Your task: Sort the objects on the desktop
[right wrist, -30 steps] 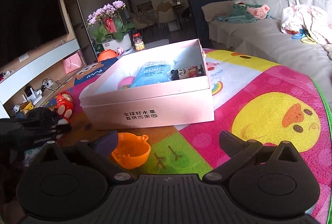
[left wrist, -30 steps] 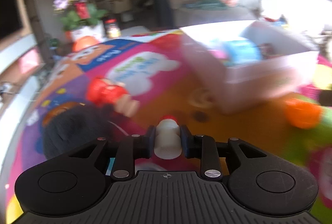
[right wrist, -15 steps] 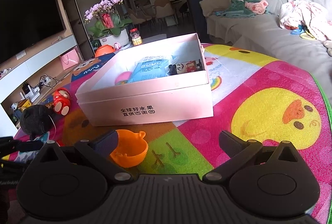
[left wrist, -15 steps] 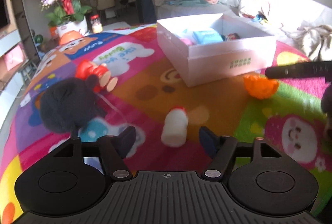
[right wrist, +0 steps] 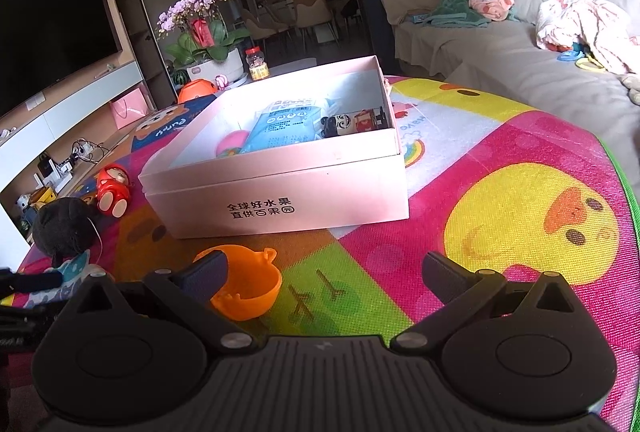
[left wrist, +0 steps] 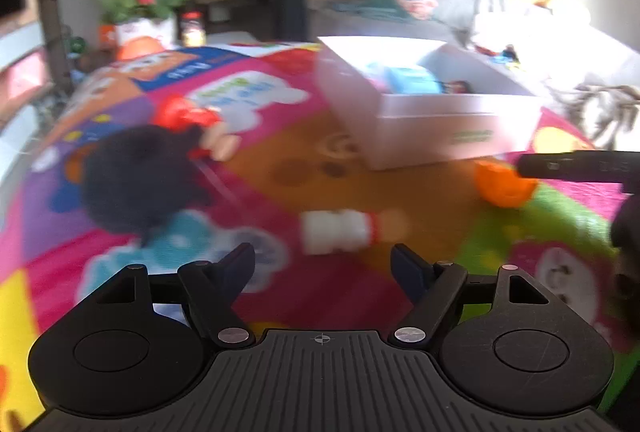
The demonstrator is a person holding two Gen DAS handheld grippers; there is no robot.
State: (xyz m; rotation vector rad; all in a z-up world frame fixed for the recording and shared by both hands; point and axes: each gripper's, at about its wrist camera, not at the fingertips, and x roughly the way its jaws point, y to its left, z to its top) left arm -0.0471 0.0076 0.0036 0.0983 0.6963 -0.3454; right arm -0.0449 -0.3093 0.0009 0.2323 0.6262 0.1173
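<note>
A pink box [right wrist: 280, 187] sits on the colourful play mat and holds a blue packet [right wrist: 286, 125], a pink ball and a small figure. It also shows in the left wrist view [left wrist: 440, 127]. My left gripper [left wrist: 322, 268] is open and empty; a small white bottle with a red band [left wrist: 340, 232] lies on its side just beyond the fingertips. My right gripper [right wrist: 324, 272] is open and empty, with an orange bowl [right wrist: 248, 288] by its left finger. A black plush [left wrist: 136, 179] and a red toy figure [left wrist: 188, 115] lie left.
A sofa [right wrist: 500, 47] with clothes and yellow plush toys runs along the right. A flower pot [right wrist: 204, 39] and a TV cabinet [right wrist: 60, 119] stand at the left. The right gripper's finger [left wrist: 580, 167] shows at the right edge of the left wrist view.
My left gripper opened and let go of the white bottle, which dropped to the mat and now lies on its side, turned sideways. The right gripper barely moved.
</note>
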